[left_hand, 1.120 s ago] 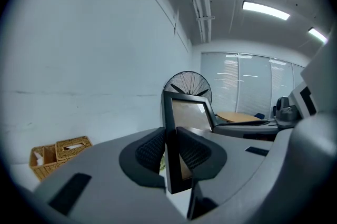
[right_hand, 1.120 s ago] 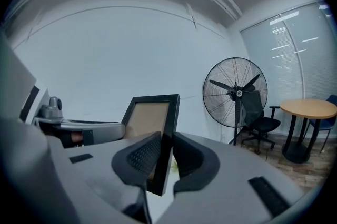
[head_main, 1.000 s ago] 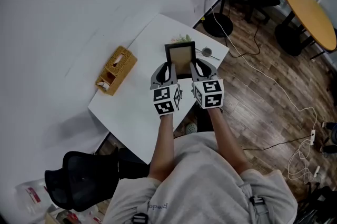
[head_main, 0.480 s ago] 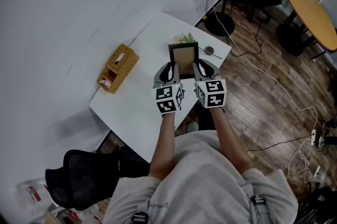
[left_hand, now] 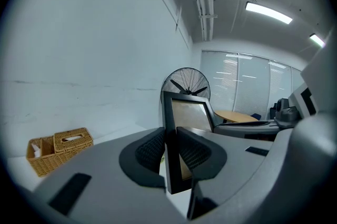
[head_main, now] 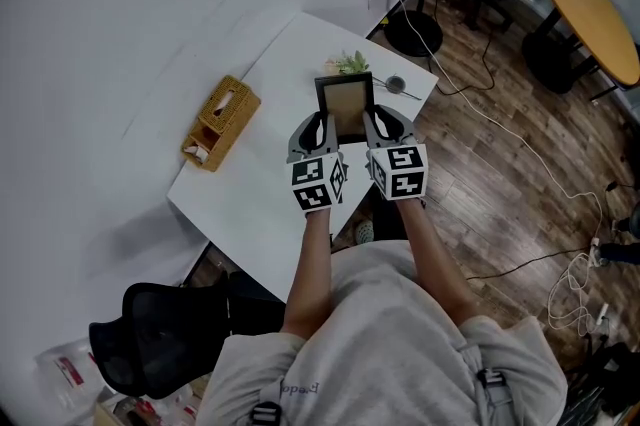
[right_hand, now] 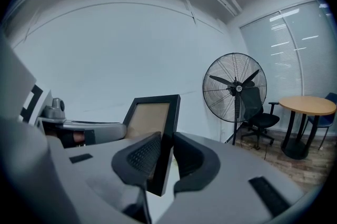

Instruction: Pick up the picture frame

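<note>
Head view shows the picture frame (head_main: pixel 345 104) standing upright over the far part of the white table (head_main: pixel 250 204), just in front of a small plant (head_main: pixel 350 63). The left gripper (head_main: pixel 318 129) holds the frame's left side bar and the right gripper (head_main: pixel 375 124) holds its right side bar.

In the left gripper view both pads are pressed on the black side bar of the frame, one on each face, so this gripper is clenched on it. The right gripper view shows the same on the other bar: the jaws are tight on the frame edge, with nothing else between them.

Compared with one second ago, very little is different. The two grippers stay at the same two bars, and the frame keeps its upright position between them. Against the plant the frame seems a little further from the person, but the head camera also moved, so I cannot be sure.

In both gripper views the lower corner of the frame is free, with light table surface below it. I judge that the grasp is done and the lift is only starting, or is very small. The wicker tissue box (head_main: pixel 220 122), well to the left of the frame, is not touched.
</note>
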Demonstrator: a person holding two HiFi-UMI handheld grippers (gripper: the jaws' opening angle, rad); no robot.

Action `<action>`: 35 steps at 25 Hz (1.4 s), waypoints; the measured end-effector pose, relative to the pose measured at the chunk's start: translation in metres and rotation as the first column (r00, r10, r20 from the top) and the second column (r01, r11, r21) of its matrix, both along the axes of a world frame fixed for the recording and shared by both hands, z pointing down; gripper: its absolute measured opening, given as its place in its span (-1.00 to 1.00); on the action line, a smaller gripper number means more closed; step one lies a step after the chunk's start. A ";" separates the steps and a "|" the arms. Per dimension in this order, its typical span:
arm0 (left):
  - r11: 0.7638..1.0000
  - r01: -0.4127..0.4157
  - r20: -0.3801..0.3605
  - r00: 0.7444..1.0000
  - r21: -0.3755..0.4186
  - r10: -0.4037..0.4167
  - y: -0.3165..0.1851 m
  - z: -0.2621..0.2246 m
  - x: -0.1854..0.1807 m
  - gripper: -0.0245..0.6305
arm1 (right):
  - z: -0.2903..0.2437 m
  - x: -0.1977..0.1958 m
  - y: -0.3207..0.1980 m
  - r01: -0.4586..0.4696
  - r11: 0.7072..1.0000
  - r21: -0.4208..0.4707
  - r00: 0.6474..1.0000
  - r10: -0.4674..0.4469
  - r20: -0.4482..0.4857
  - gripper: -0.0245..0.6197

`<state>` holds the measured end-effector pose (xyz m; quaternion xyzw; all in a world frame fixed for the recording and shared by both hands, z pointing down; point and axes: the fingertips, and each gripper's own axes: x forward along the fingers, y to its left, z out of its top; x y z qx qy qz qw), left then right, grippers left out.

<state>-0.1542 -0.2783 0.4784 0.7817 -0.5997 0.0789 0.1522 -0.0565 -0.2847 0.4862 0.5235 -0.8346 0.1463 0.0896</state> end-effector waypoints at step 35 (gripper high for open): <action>1.000 0.009 -0.010 1.000 -0.013 -0.009 -0.002 0.008 -0.007 -0.66 | 0.005 -0.006 -0.003 -0.004 1.000 -0.016 1.000 0.004 0.008 -0.69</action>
